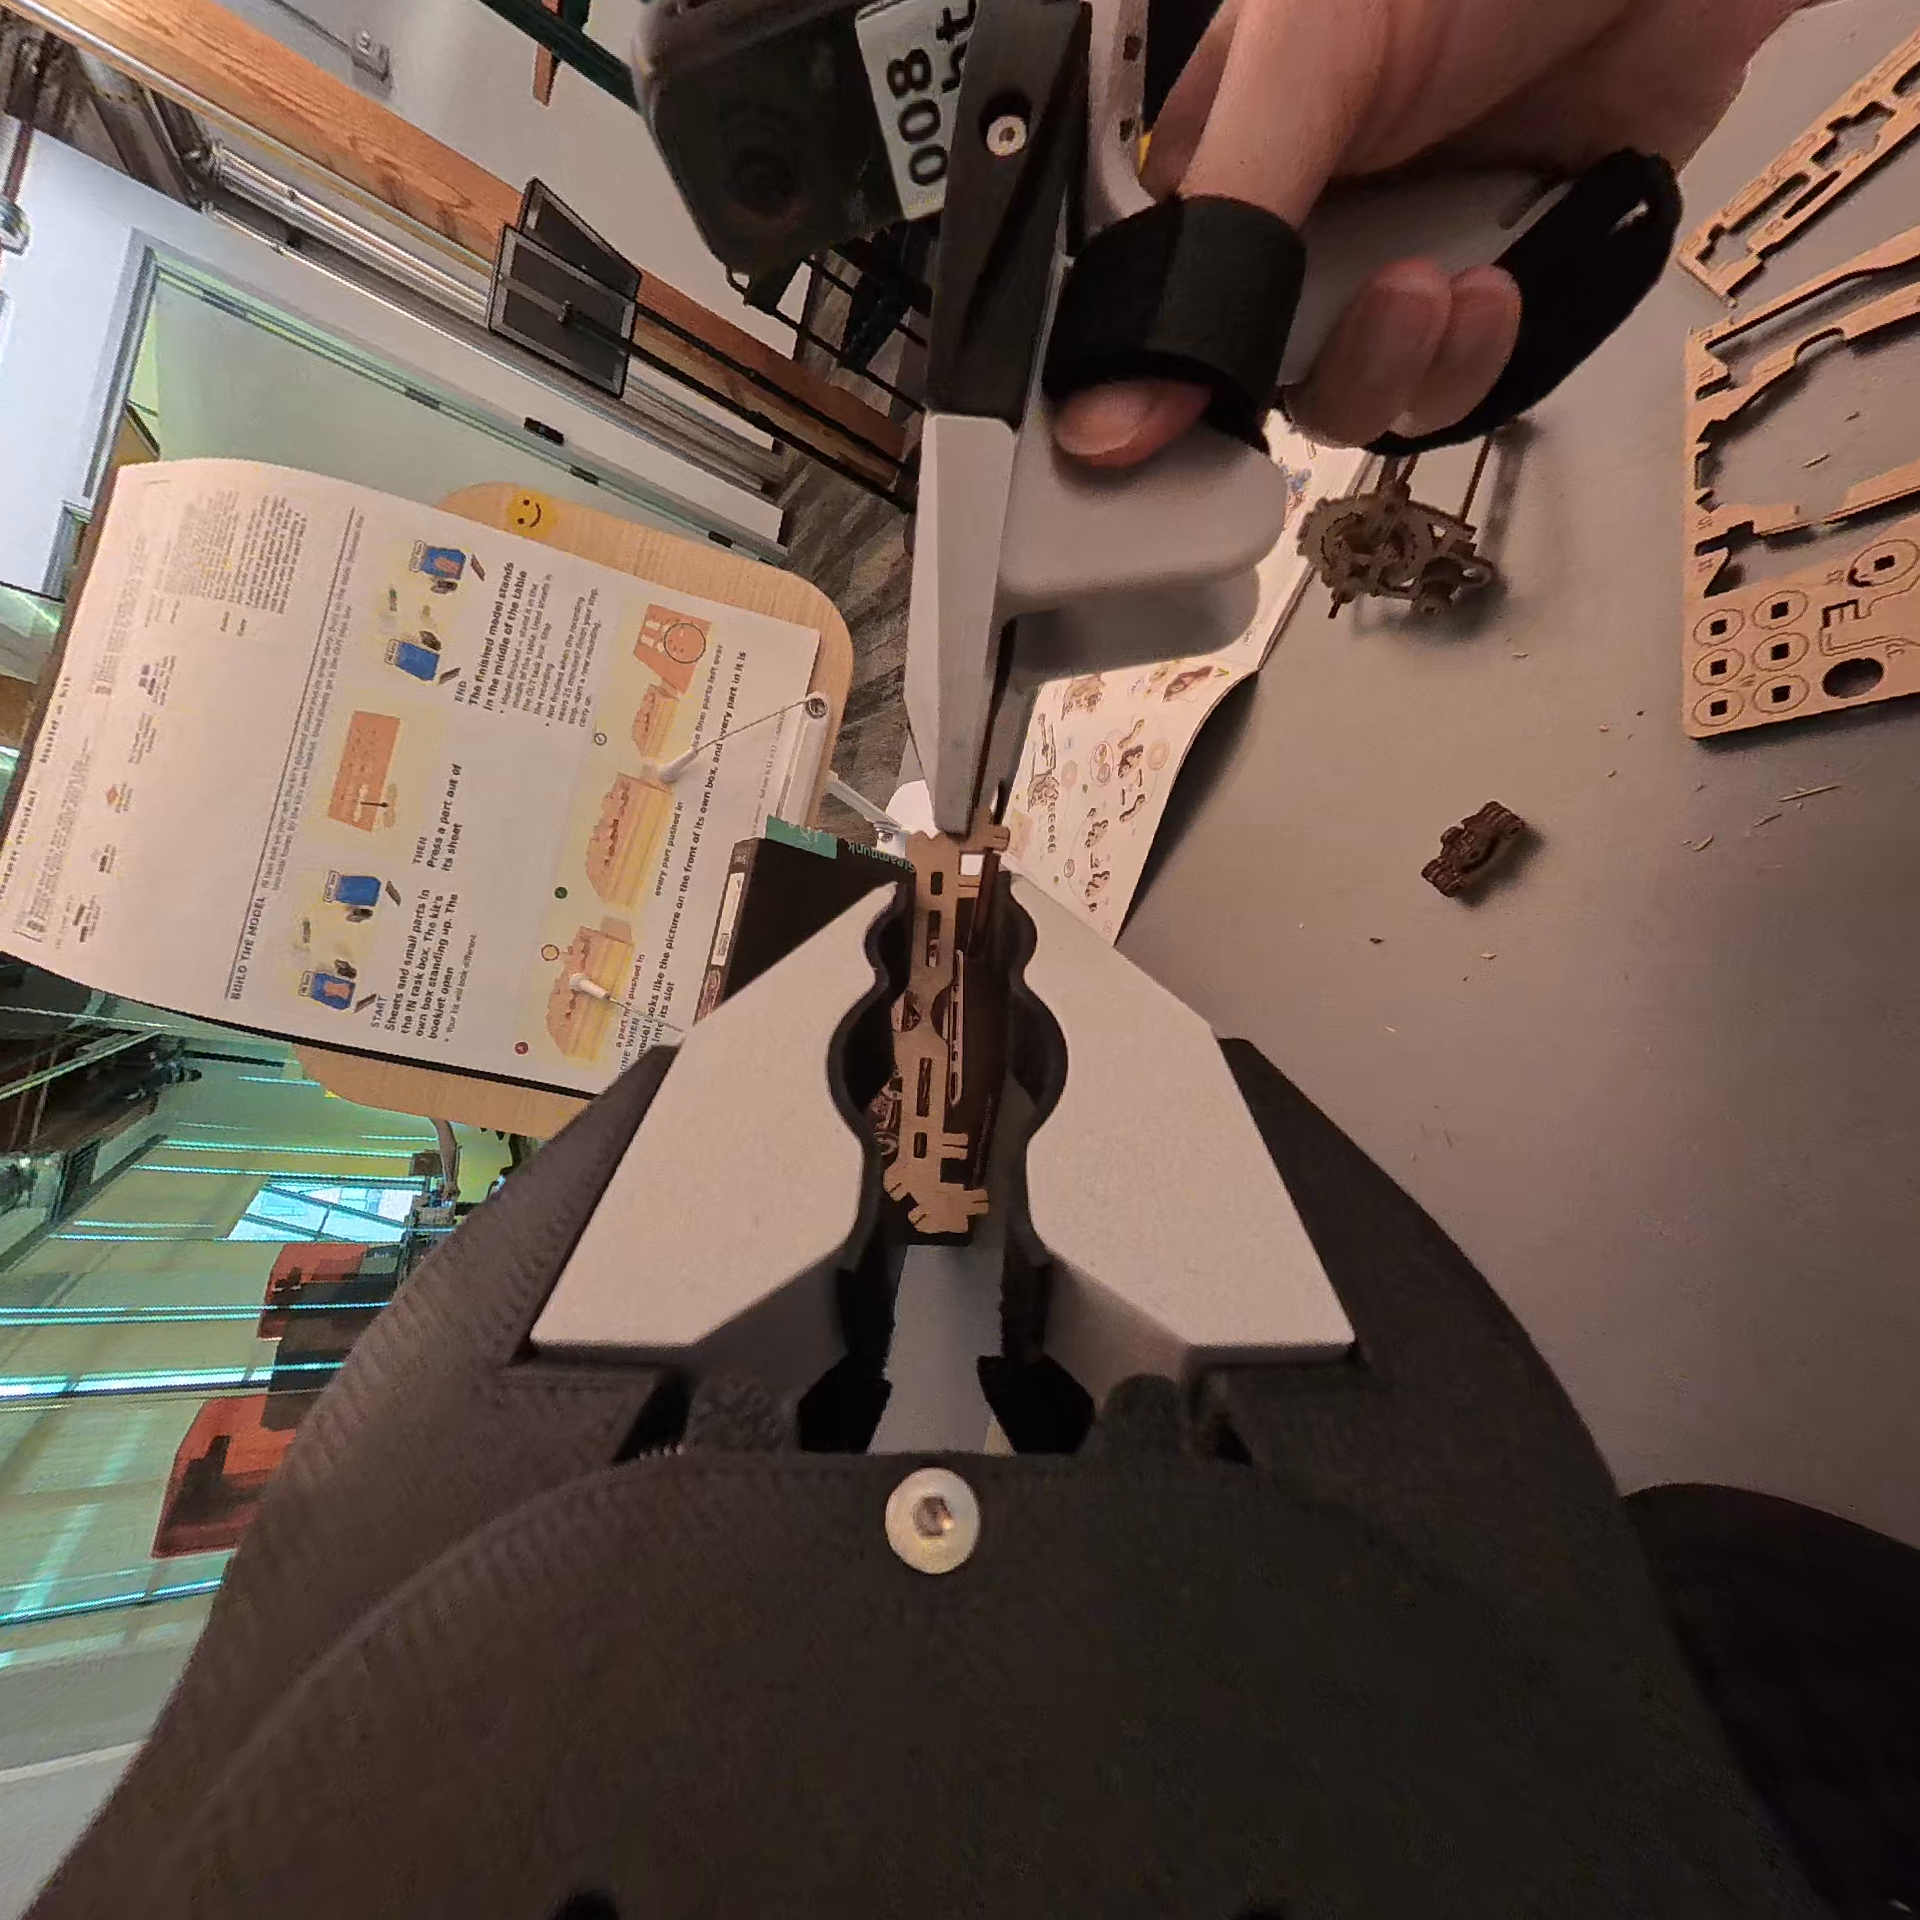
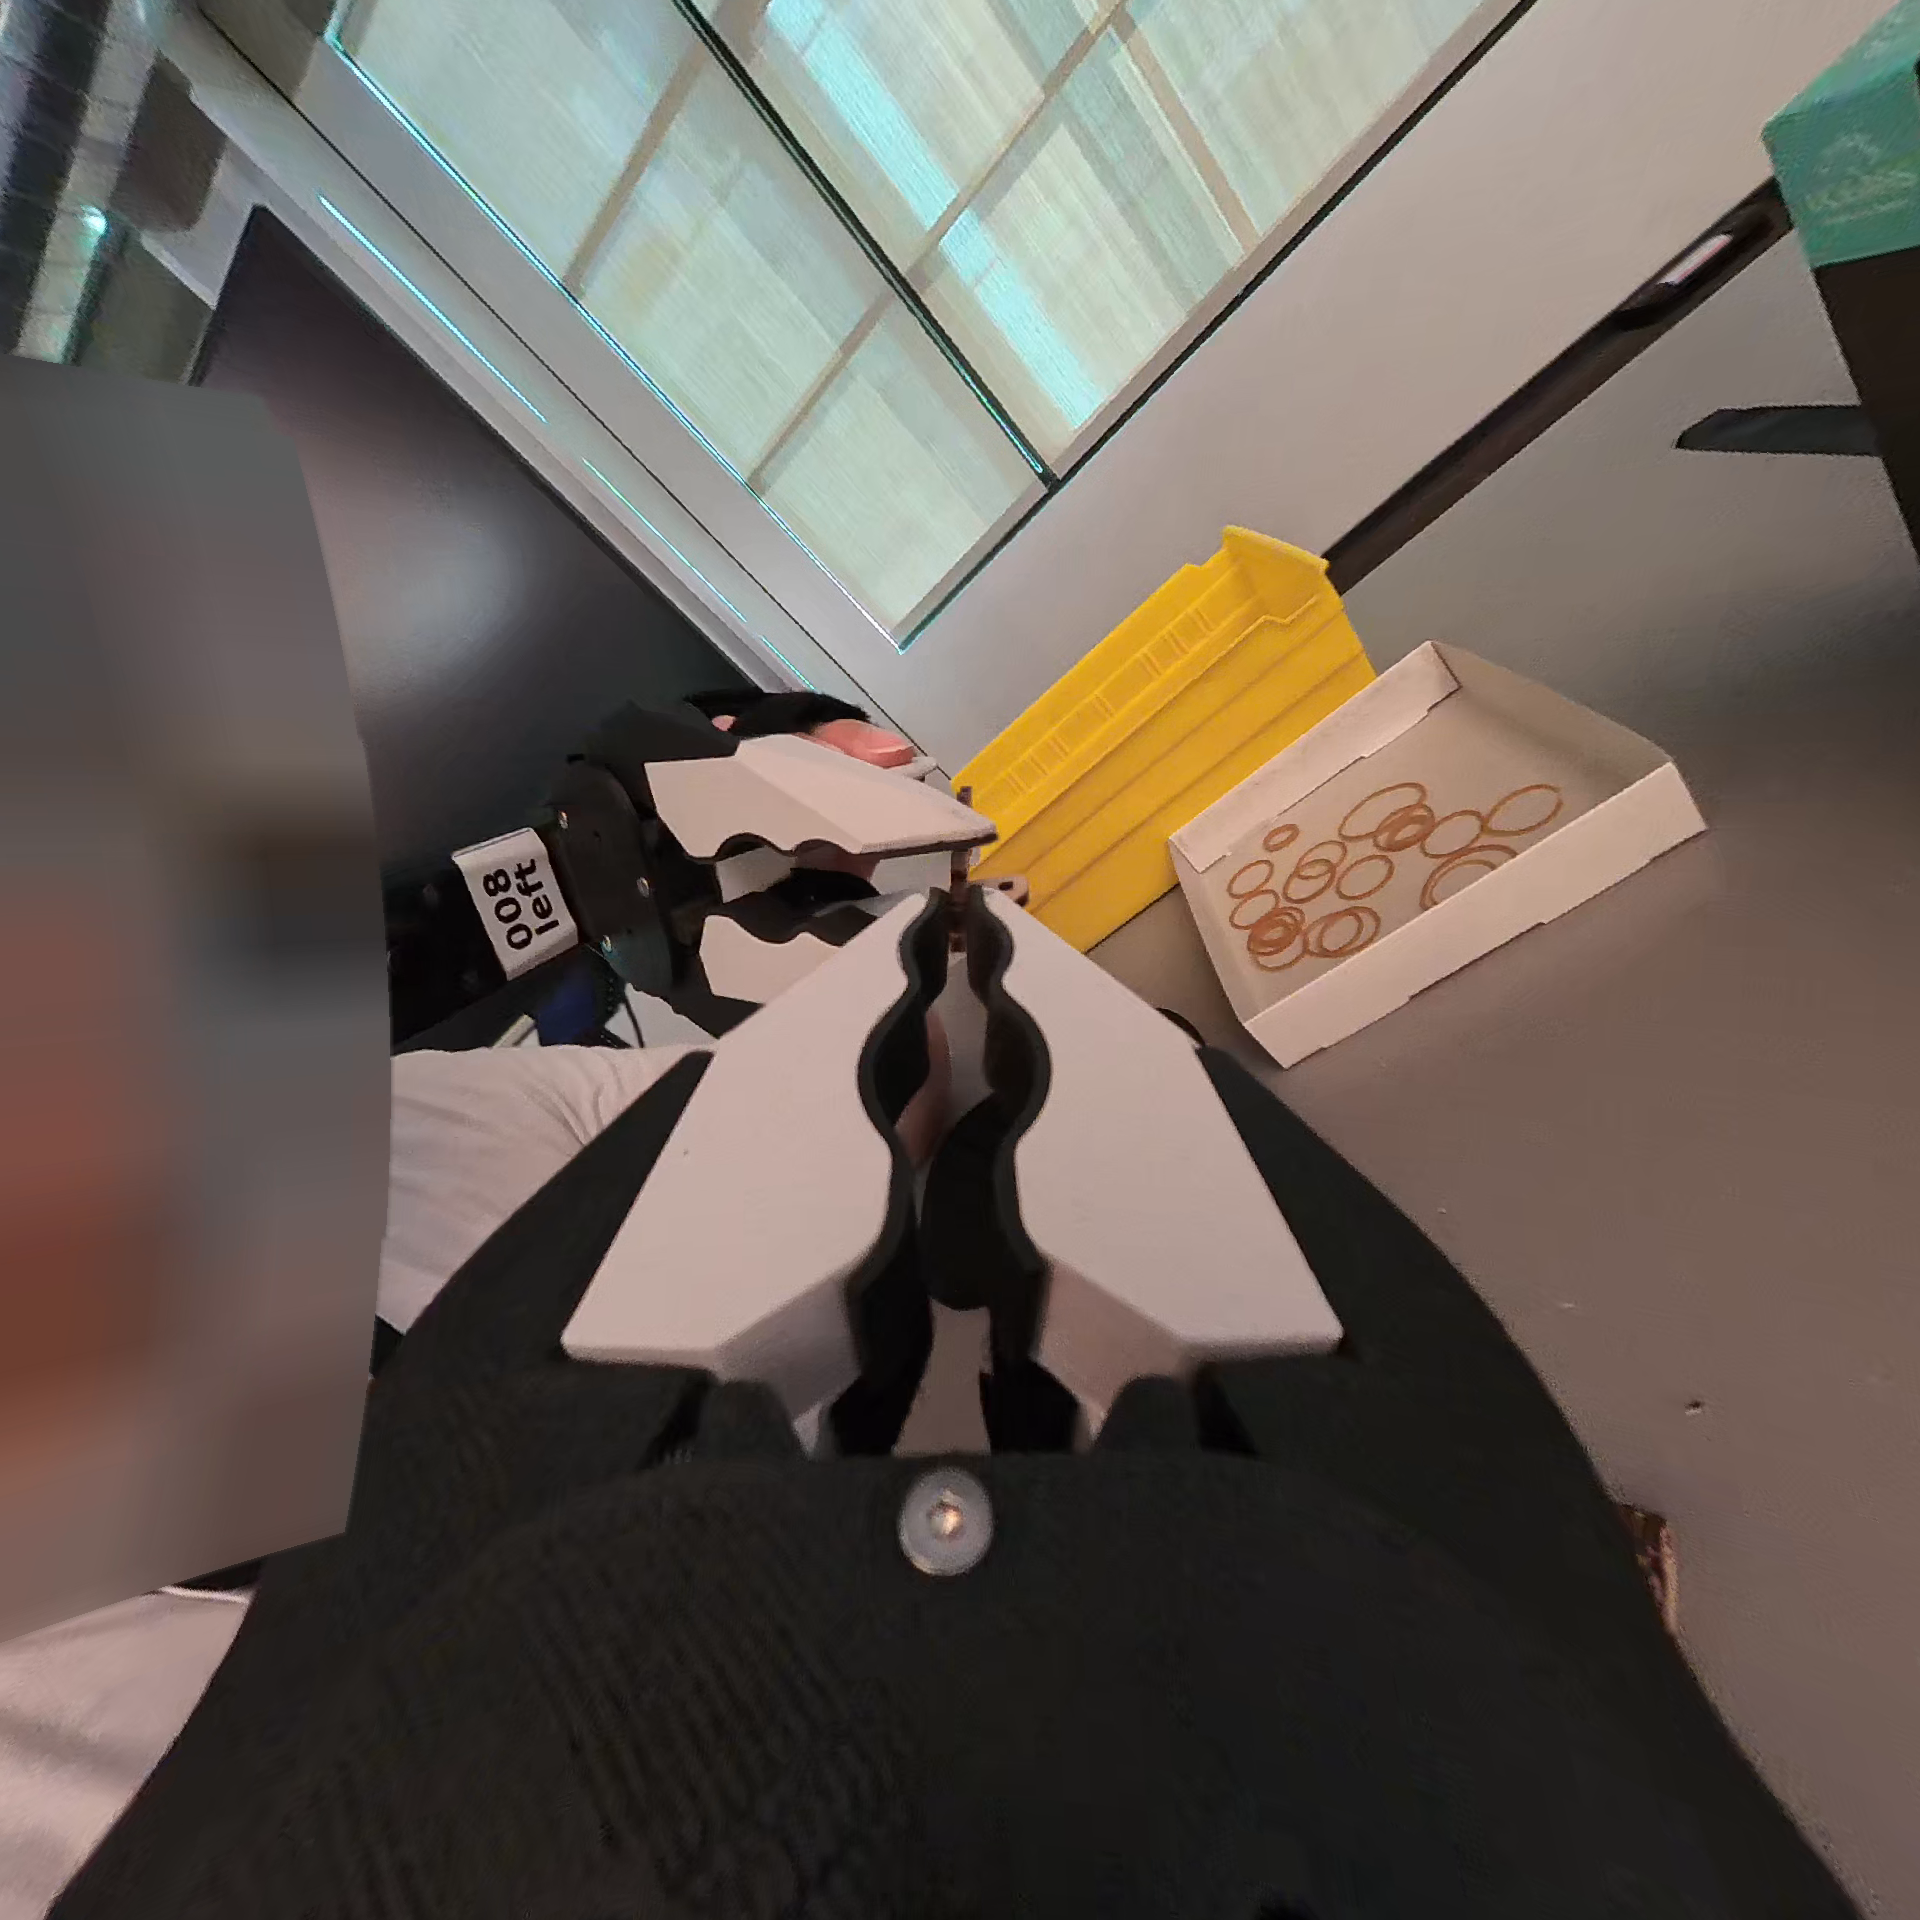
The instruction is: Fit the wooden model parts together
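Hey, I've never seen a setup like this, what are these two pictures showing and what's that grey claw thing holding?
Each picture comes from a camera mounted on a hand-held gripper, looking along its two grey fingers. No robot: a person squeezes them. In the left wrist view, the left gripper is shut on a flat slotted wooden part, while the right gripper pinches its far end. On the grey table lie cut-out wooden sheets, a booklet and a small dark piece. The right wrist view shows a yellow bin and a white tray of rubber bands.

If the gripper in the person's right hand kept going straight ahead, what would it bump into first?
Probably the slotted wooden strip held by the left gripper; the right gripper already has its tips at the strip's far end. Depth is hard to judge.
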Motion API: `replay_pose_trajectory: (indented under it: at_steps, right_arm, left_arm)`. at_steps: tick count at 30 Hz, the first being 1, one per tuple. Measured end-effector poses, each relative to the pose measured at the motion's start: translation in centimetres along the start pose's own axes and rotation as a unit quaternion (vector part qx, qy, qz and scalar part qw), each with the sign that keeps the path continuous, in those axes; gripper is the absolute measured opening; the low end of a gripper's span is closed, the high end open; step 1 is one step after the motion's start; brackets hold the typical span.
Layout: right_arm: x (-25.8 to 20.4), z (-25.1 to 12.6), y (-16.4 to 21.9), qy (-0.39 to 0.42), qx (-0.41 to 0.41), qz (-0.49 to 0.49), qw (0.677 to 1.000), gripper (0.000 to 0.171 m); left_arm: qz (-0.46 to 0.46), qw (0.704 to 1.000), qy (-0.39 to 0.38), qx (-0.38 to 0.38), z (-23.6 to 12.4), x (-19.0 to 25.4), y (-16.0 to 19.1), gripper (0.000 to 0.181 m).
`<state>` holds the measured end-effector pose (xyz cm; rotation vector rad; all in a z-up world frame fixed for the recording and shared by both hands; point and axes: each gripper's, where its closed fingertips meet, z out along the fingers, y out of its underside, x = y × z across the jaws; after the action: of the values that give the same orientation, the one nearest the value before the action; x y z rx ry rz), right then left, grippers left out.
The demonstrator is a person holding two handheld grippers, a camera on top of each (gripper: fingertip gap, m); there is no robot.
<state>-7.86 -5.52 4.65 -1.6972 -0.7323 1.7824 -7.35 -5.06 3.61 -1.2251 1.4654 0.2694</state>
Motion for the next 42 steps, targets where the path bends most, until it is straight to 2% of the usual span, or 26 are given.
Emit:
replay_pose_trajectory:
  at_steps: [11,22,29,35,38,42]
  right_arm:
    - [0.5,0.0,0.0,0.007,0.003,0.009,1.0,0.001]
    - [0.4,0.2,0.0,0.04,-0.003,-0.063,0.997,0.001]
    - [0.0,0.2,-0.2,0.041,0.003,-0.092,0.995,0.002]
    - [0.3,-0.1,0.4,0.044,-0.03,-0.072,0.996,0.002]
    - [0.4,-0.1,0.4,0.052,-0.033,-0.075,0.995,0.011]
    - [0.8,-0.2,0.5,0.059,-0.035,-0.066,0.995,0.011]
  left_arm:
    - [0.005,1.0,-0.001,-0.003,0.4,0.1,0.3,0.014]
    - [-0.02,1.0,0.014,0.001,0.3,0.1,0.5,0.013]
    - [-0.012,1.0,0.005,0.011,0.1,-0.2,0.2,0.012]
    - [0.035,0.999,0.007,0.0,0.4,0.4,0.3,0.012]
    - [0.051,0.999,0.014,-0.016,0.6,0.9,0.6,0.012]
    - [0.05,0.998,0.031,-0.011,0.7,1.6,0.5,0.012]
